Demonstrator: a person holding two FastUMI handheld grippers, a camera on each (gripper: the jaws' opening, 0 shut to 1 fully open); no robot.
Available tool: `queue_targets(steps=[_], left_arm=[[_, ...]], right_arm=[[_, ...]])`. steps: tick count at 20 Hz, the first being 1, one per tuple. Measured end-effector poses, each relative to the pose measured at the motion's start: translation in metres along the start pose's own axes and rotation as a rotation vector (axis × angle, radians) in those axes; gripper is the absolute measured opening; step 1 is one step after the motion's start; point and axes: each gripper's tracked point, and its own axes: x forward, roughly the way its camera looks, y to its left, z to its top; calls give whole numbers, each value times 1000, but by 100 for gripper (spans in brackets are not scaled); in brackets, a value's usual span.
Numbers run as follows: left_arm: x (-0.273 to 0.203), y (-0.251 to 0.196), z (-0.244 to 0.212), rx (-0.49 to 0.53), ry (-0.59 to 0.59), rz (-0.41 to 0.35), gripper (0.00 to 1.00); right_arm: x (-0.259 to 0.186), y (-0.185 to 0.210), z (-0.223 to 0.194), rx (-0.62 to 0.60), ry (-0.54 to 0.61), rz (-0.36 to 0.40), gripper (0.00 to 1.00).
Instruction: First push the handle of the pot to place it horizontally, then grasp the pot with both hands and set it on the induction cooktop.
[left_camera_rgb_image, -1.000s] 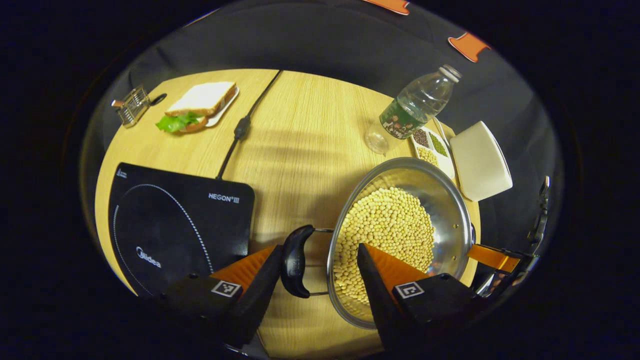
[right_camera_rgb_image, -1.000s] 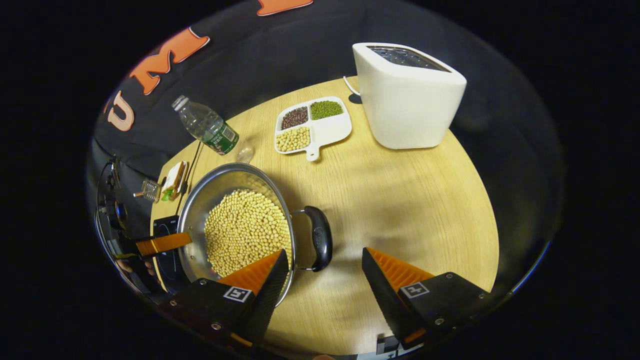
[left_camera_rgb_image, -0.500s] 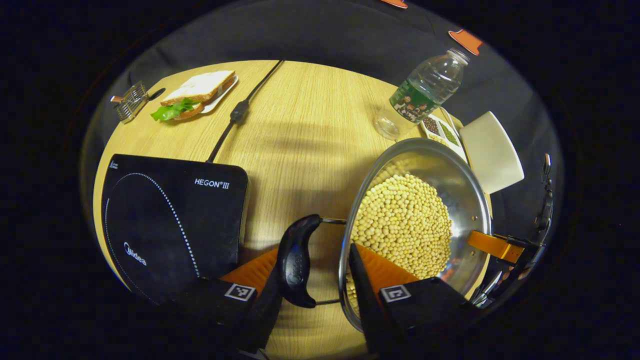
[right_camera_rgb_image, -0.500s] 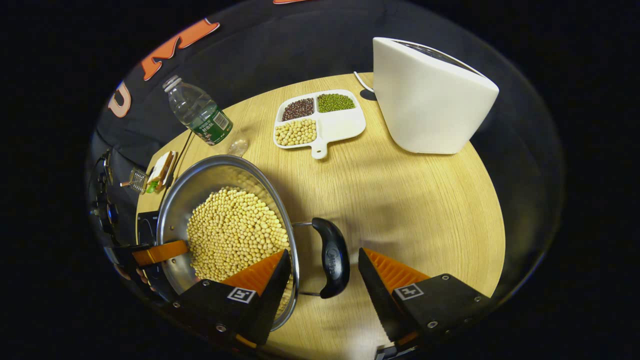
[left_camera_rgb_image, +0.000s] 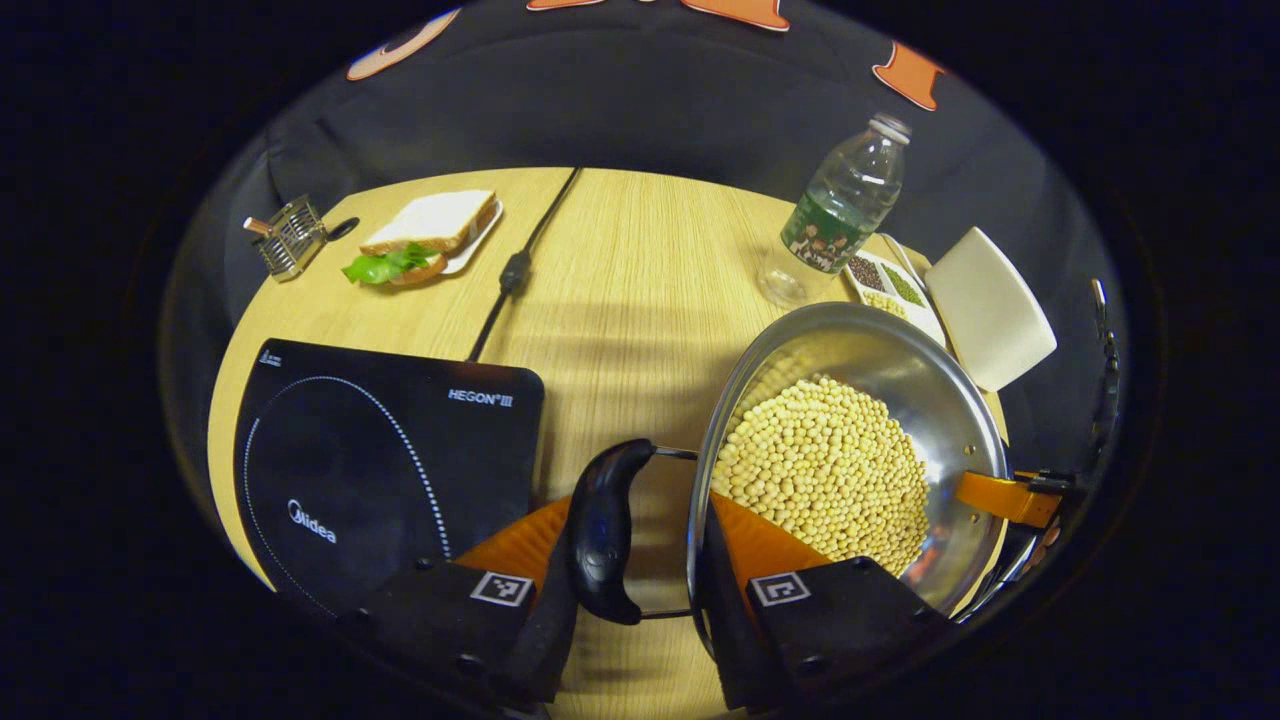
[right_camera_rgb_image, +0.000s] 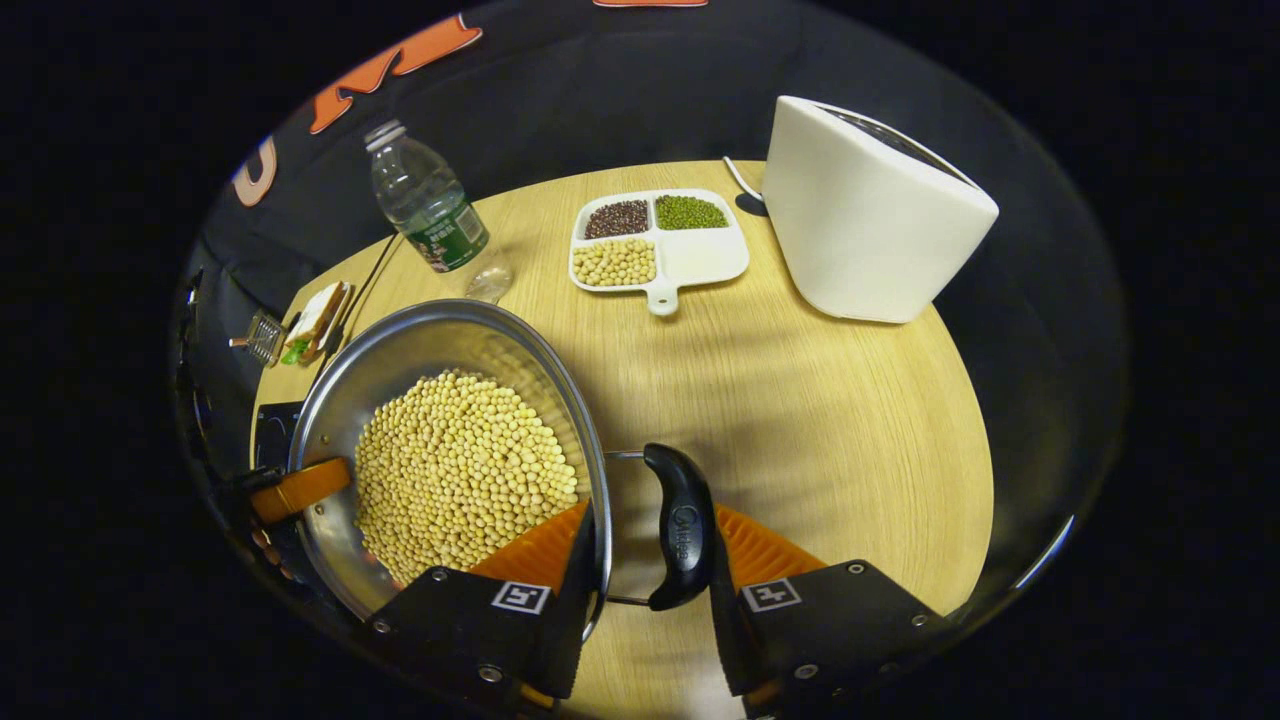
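On my left gripper view, the left gripper (left_camera_rgb_image: 640, 590) has its fingers closed in on the pot's near side: one finger presses the outer face of the curved black loop handle (left_camera_rgb_image: 606, 530), the other sits inside the round stainless-steel pot (left_camera_rgb_image: 900, 350) against its rim, so handle and wall are clamped between them. The pot is heaped with pale yellow soybeans (left_camera_rgb_image: 825, 470) and sits toward the right side of the light wooden round bench (left_camera_rgb_image: 620, 290). The flat black induction cooktop (left_camera_rgb_image: 370, 450) lies just beside it at the bench's left edge, with a gap of bare wood between the two; its black power cord (left_camera_rgb_image: 515, 270) runs off toward the far edge.

On my right gripper view, the right gripper (right_camera_rgb_image: 645, 600) grips the opposite black loop handle (right_camera_rgb_image: 682, 528) the same way, one finger inside the rim over the beans, the other pressed on the handle's outer side. Across the pot I can see a finger of the left gripper at the far rim.

At the far edge stand a clear plastic water bottle with a green label (right_camera_rgb_image: 428, 205), a white divided dish of red, green and yellow beans (right_camera_rgb_image: 655, 245) and a white toaster (right_camera_rgb_image: 870, 230). A sandwich with lettuce on a small white plate (left_camera_rgb_image: 425, 235) sits at the far left edge, beside a small wire-mesh metal object (left_camera_rgb_image: 287, 235).
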Motion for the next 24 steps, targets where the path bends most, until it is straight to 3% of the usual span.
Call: queue_targets(steps=[1, 9, 18, 19, 20, 24], left_arm=[[0, 2, -1, 1, -13, -3, 65], [-18, 21, 17, 8, -134, 12, 65], [-48, 41, 20, -89, -167, 78, 65], [-50, 39, 19, -95, -172, 88, 65], [-52, 38, 19, -101, -174, 98, 65], [-54, 34, 18, -112, -185, 127, 65]], right_arm=[[-3, 3, 4, -1, -16, -4, 55], [-51, 48, 8, -25, -90, -10, 55], [-69, 145, 9, -123, -118, 25, 55], [-71, 156, 8, -131, -118, 32, 51], [-72, 168, 7, -136, -117, 40, 55], [-73, 217, 1, -158, -113, 65, 55]])
